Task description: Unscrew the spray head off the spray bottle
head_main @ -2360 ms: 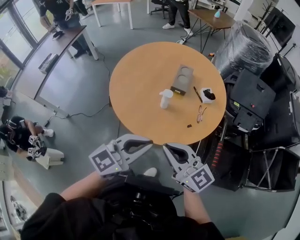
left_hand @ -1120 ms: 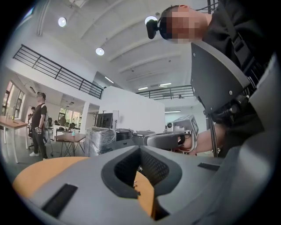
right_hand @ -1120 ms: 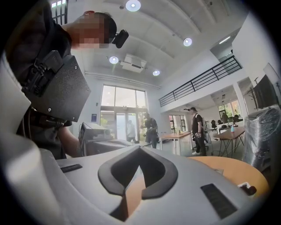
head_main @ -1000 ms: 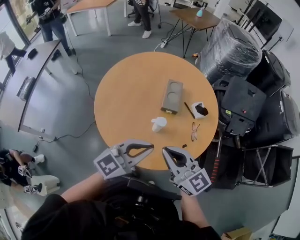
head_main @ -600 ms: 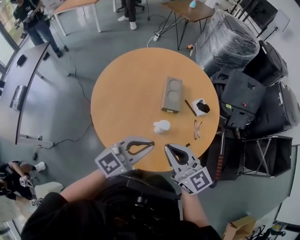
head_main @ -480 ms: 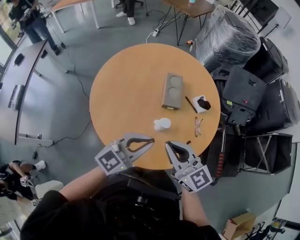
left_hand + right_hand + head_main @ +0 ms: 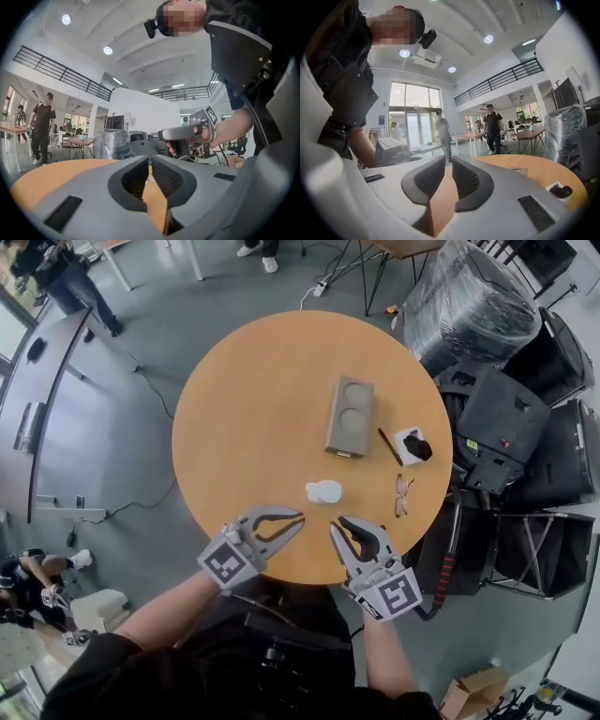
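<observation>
— Where is the spray bottle?

— On the round wooden table, near the edge closest to the person, apart from both grippers and just beyond their tips. It is all white and seen from above.

— And the tongs?

— The left gripper hangs over that near edge. Its jaws have just been opening and stand a narrow slit apart, with nothing between them. The right gripper beside it is the same: a slim gap, just opened, holding nothing.

— Anything else on the table?

— A grey block with two round hollows near the middle. Toward the right edge lie a pen, a small white box and glasses.
</observation>
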Motion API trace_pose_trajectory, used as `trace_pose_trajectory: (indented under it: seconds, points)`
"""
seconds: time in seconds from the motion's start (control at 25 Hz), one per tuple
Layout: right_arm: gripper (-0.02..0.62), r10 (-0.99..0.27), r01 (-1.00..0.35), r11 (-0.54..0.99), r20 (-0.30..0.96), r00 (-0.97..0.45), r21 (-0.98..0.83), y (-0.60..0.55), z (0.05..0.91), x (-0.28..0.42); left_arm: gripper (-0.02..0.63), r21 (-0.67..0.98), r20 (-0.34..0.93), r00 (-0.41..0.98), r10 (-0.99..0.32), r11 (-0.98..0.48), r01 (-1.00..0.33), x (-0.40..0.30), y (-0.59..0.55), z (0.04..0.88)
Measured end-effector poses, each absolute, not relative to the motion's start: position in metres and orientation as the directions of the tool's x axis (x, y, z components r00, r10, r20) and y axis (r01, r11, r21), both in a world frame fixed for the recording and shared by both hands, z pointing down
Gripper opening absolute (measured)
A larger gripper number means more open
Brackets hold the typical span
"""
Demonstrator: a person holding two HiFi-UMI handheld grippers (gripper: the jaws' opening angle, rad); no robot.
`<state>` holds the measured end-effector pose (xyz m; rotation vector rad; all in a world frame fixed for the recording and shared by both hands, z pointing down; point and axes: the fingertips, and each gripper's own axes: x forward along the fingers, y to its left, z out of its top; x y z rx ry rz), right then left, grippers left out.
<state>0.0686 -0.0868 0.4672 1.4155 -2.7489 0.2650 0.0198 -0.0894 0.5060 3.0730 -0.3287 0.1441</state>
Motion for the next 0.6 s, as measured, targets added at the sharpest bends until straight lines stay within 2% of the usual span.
trace_pose_trajectory:
  seconds: [0.28,0.6]
  points:
    - [0.109,-0.792,-0.800,0.587,0.116,-0.599,-0.124,-0.119,0.519,0.091,0.085,0.051,0.122,0.947,-0.297,-0.951,-0.305,0.039,-0.123,0.585]
    - [0.164,-0.806,-0.815,0.560,0.130,-0.578,-0.148,-0.138,0.583,0.102,0.198,0.063,0.242,0.911,-0.334,-0.932,-0.358,0.052,-0.141,0.703]
